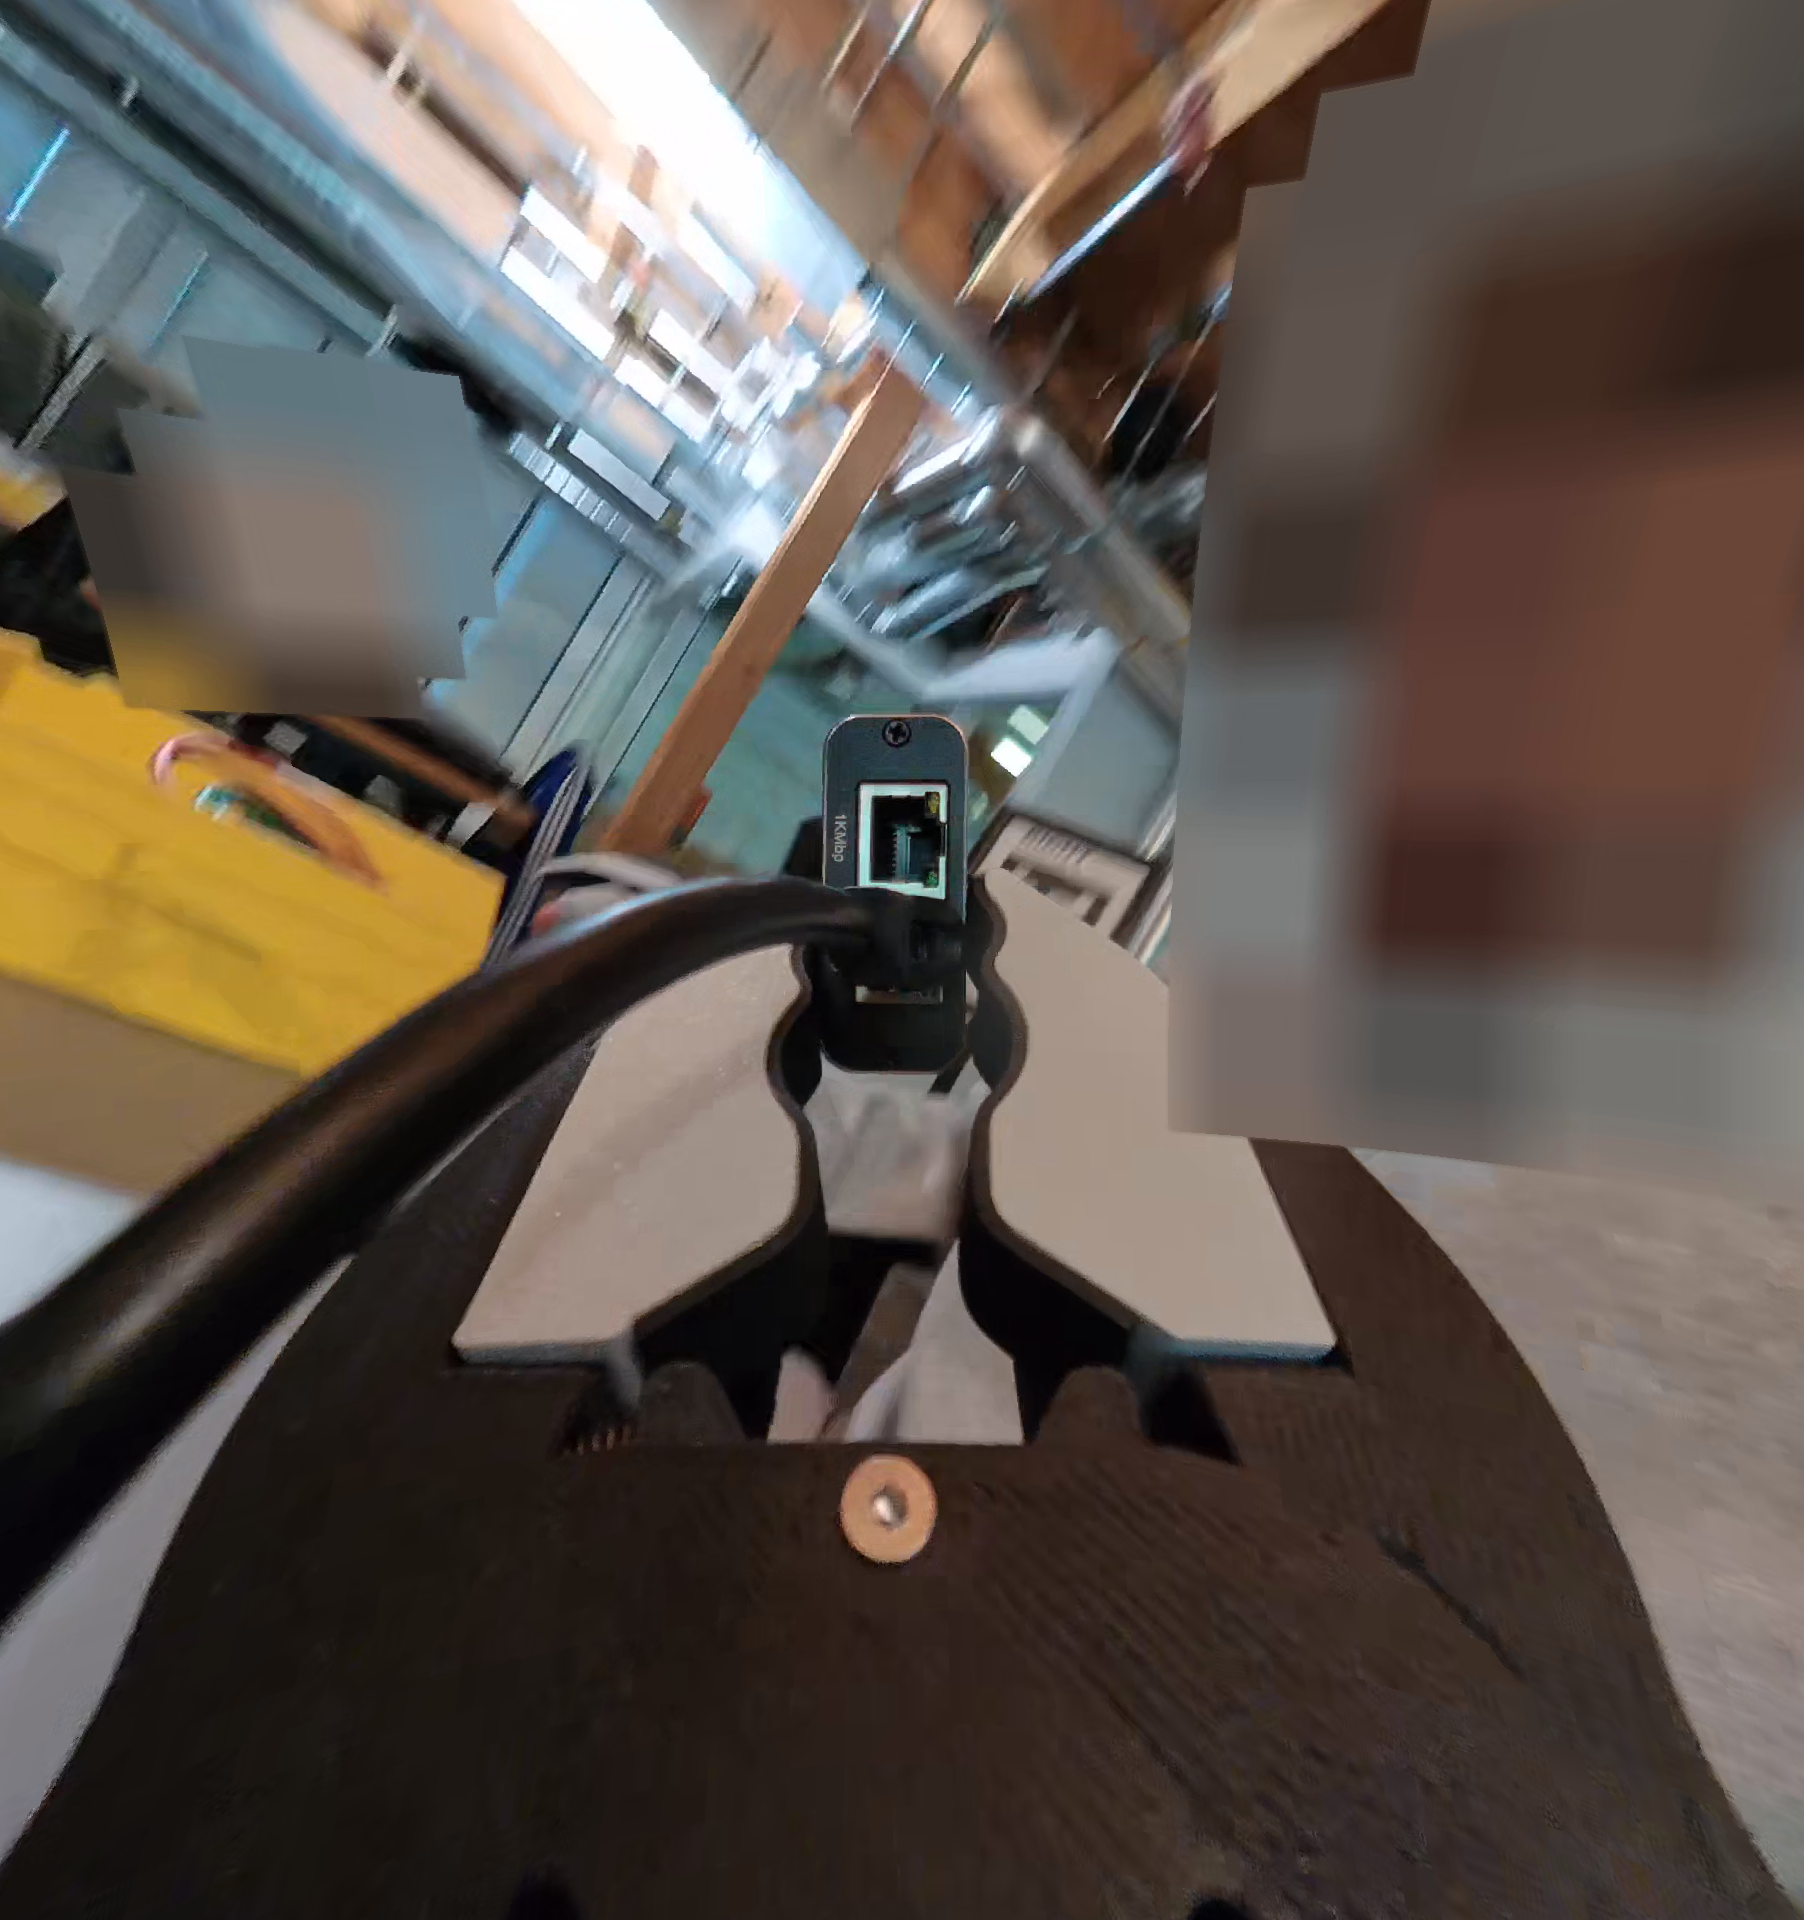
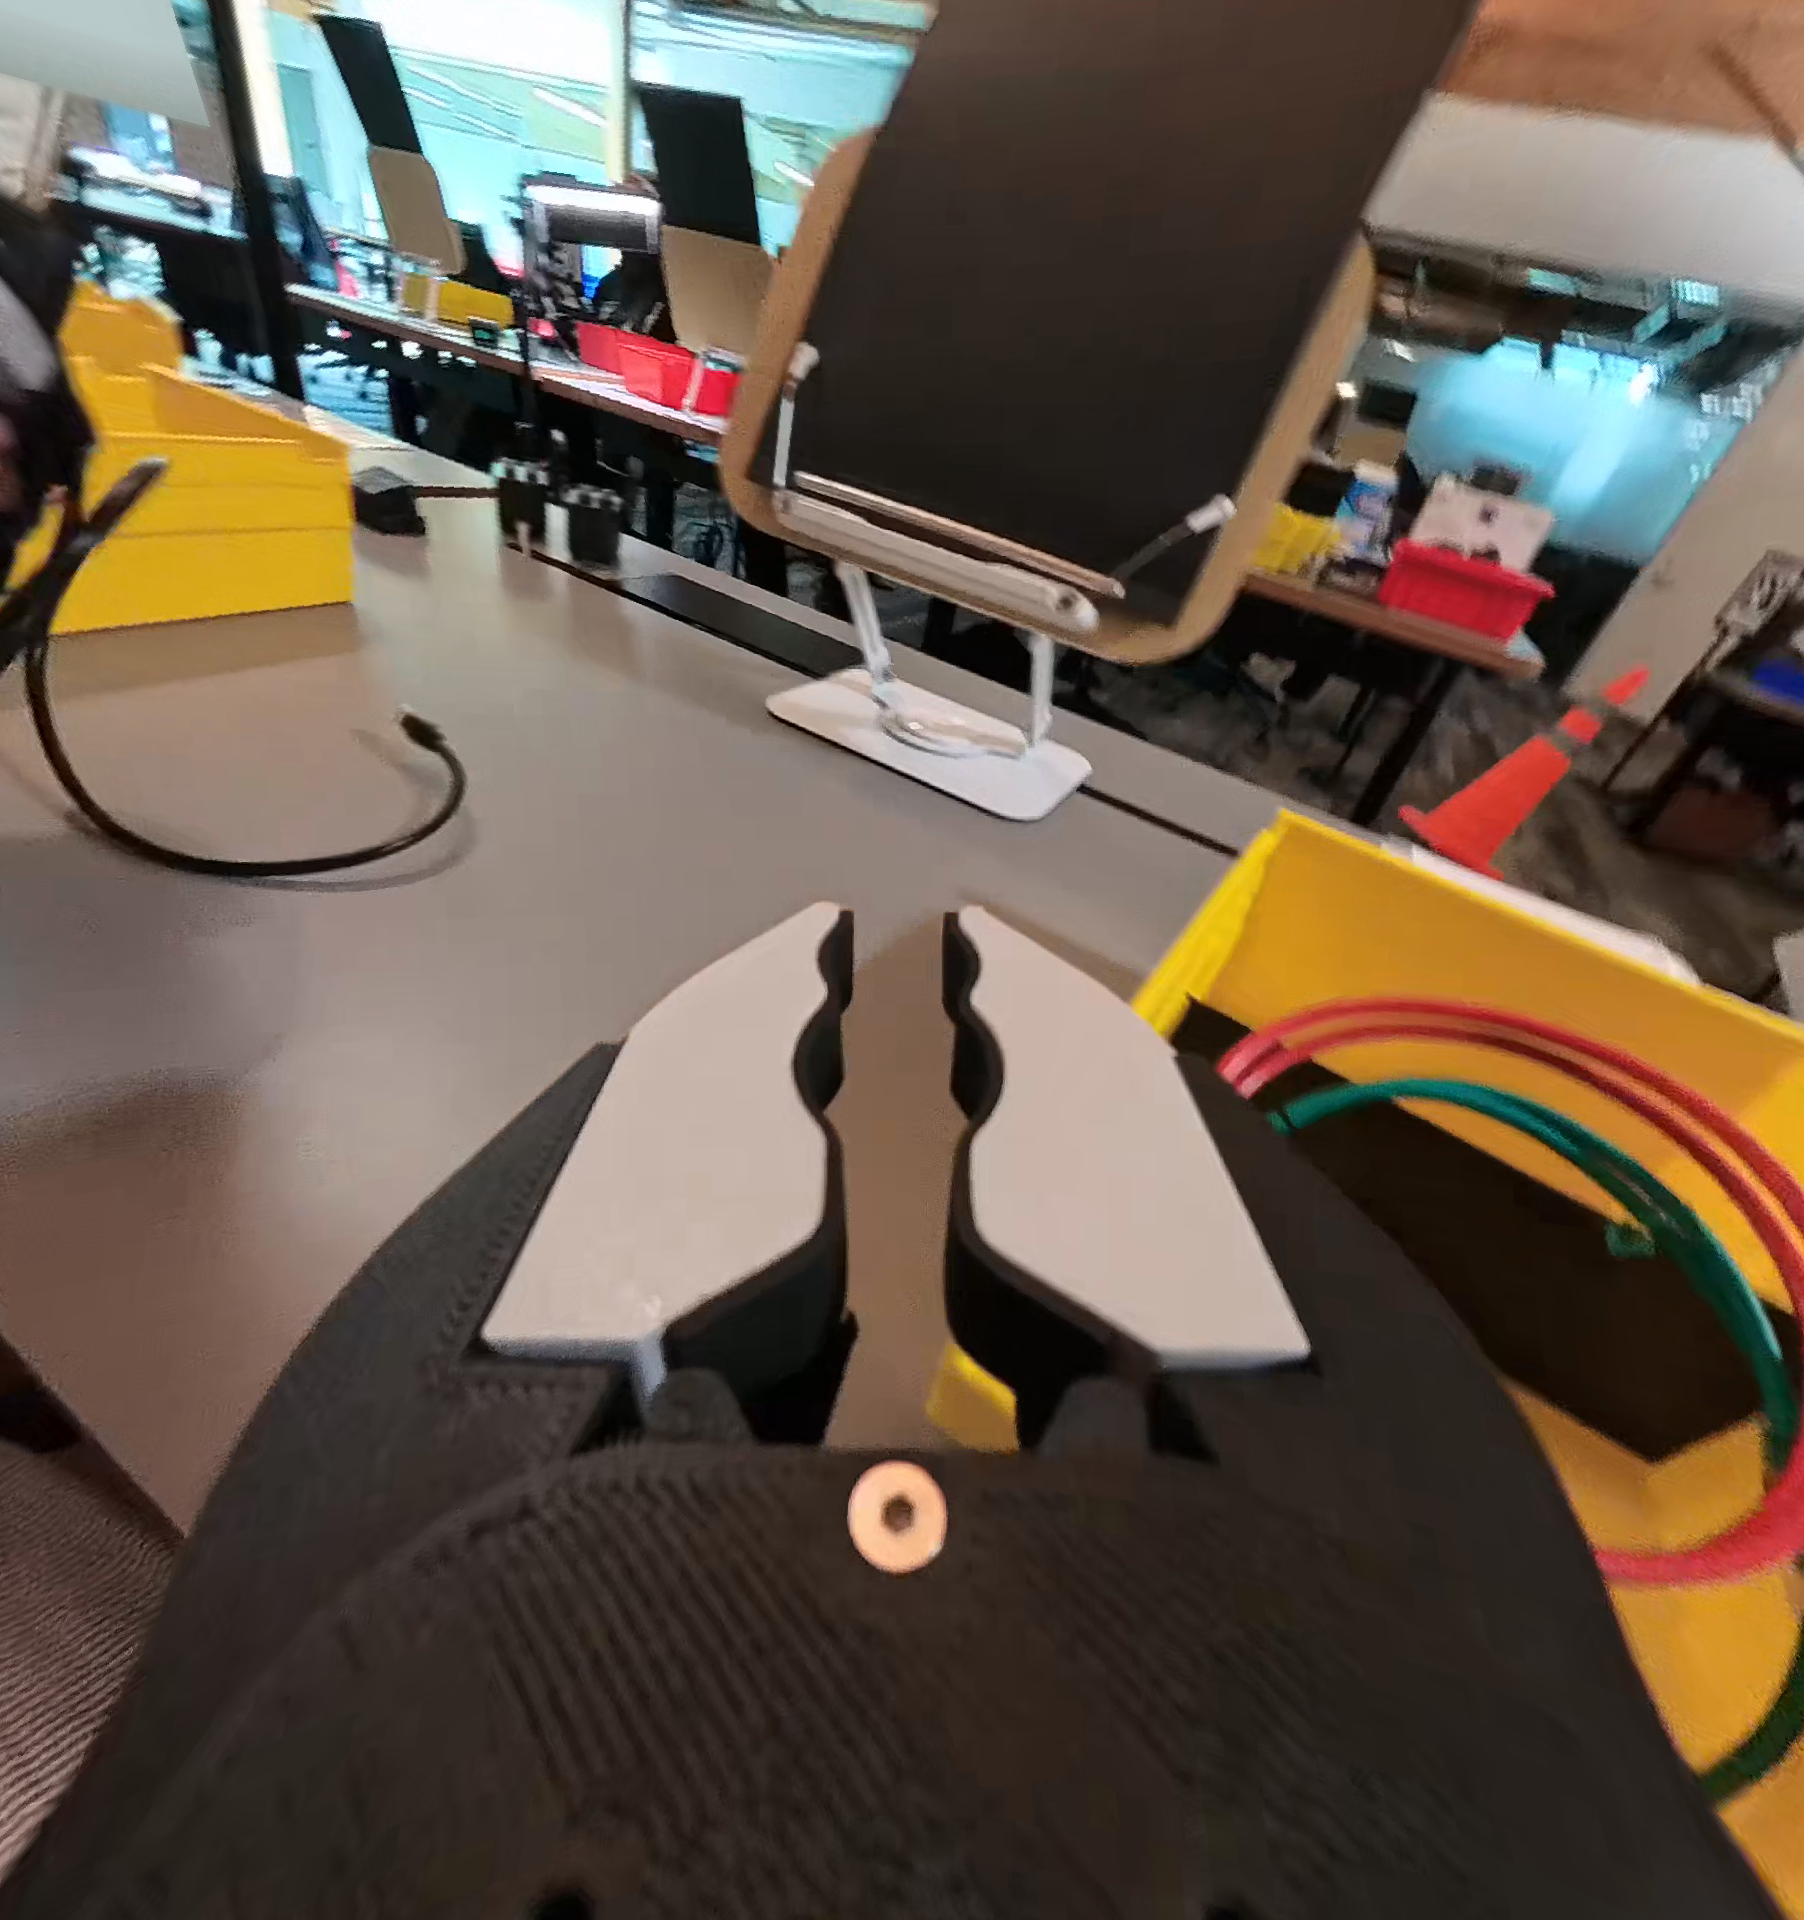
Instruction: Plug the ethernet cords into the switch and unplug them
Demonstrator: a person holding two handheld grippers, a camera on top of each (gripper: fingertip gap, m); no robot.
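Note:
My left gripper [image 1: 893, 997] is shut on a small black switch [image 1: 896, 821] and holds it upright in the air. Its upper port is empty. A black ethernet cord [image 1: 462, 1049] is plugged into the lower port and sweeps off to the left. In the right wrist view the left gripper [image 2: 46, 561] is at the far left, and the black cord [image 2: 254, 862] hangs from it onto the grey table [image 2: 565, 987], its free plug [image 2: 420, 727] lying loose. My right gripper [image 2: 898, 925] is slightly open and empty, low over the table.
A yellow bin [image 2: 1500, 987] just right of my right gripper holds red cords [image 2: 1604, 1049] and green cords [image 2: 1500, 1101]. A dark tablet [image 2: 1064, 312] on a white stand [image 2: 929, 748] sits ahead. Another yellow bin [image 2: 223, 499] stands at the left, also in the left wrist view [image 1: 150, 862].

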